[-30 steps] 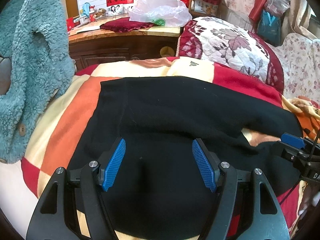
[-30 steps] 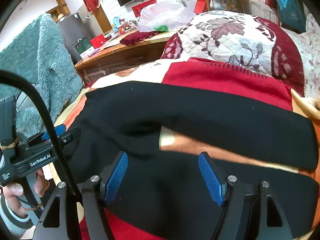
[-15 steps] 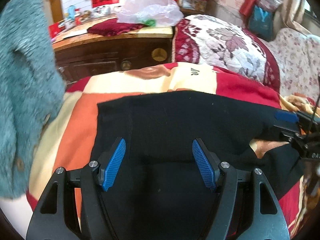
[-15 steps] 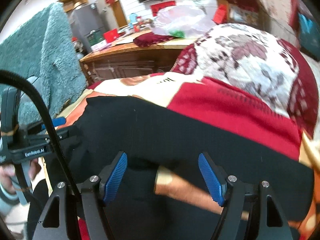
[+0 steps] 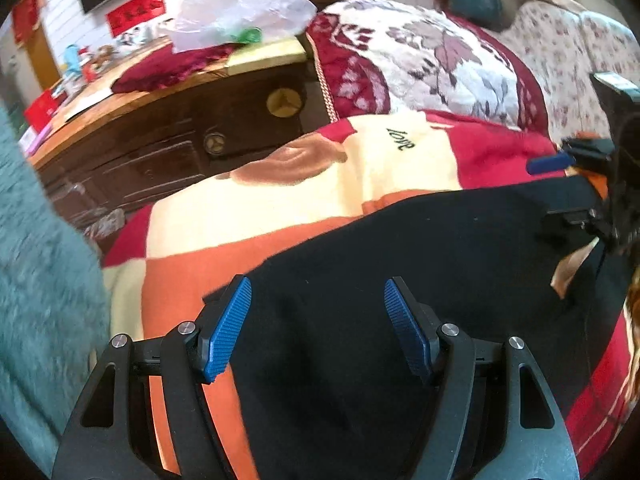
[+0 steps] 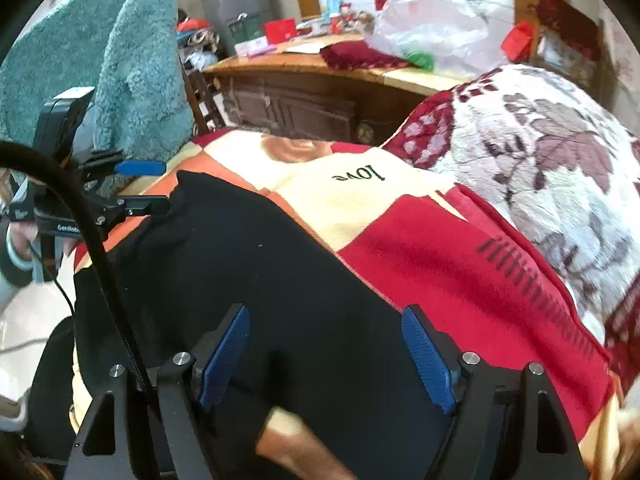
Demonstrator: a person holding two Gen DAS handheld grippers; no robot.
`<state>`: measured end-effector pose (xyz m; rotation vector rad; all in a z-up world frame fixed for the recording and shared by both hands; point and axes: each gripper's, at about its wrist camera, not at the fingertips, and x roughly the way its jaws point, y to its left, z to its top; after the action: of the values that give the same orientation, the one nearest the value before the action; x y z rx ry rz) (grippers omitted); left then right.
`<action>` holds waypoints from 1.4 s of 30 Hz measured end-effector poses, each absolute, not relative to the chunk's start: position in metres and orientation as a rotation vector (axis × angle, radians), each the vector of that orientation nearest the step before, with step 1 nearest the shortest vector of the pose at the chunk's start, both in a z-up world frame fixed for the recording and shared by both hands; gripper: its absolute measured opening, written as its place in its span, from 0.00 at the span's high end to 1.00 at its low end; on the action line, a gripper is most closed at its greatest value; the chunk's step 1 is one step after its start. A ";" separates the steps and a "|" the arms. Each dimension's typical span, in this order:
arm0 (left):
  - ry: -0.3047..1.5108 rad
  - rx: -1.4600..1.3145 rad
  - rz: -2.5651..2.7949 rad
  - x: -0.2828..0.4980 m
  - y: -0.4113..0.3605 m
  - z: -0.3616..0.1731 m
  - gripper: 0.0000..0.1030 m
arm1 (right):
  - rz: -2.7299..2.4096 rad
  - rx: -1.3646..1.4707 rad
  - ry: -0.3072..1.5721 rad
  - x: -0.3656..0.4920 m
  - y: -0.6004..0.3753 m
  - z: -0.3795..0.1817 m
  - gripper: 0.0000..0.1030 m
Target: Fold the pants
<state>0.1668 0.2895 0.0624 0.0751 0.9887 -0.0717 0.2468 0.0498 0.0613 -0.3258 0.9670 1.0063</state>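
We hold both the left gripper (image 5: 316, 326) and right gripper (image 6: 326, 356) with jaws released over the black fabric pants (image 5: 420, 280); grabbing one layer risks dragging them crooked across the patchwork fleece blanket (image 6: 420, 256).

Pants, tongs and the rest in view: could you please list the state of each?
black pants: spread flat on the blanket, not gripped
left tongs: open, over the pants
right tongs: open, over the pants
blanket: spread under the pants
plastic bag: crumpled on the cabinet top
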 end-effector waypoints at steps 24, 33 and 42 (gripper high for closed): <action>1.041 0.123 -0.279 0.213 0.294 0.032 0.87 | 1.222 -0.399 1.041 0.261 0.076 0.036 0.77; 0.854 0.101 -0.211 0.152 0.288 0.094 0.93 | 1.176 -0.399 0.946 0.219 0.055 0.099 0.95; 0.826 0.047 -0.227 0.021 0.265 0.092 0.94 | 1.265 -0.305 0.936 0.104 0.018 0.113 0.95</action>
<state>0.0211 0.2648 0.0923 0.0468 0.8264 -0.2271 0.1042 0.0177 0.1134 -0.3055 0.9358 1.2652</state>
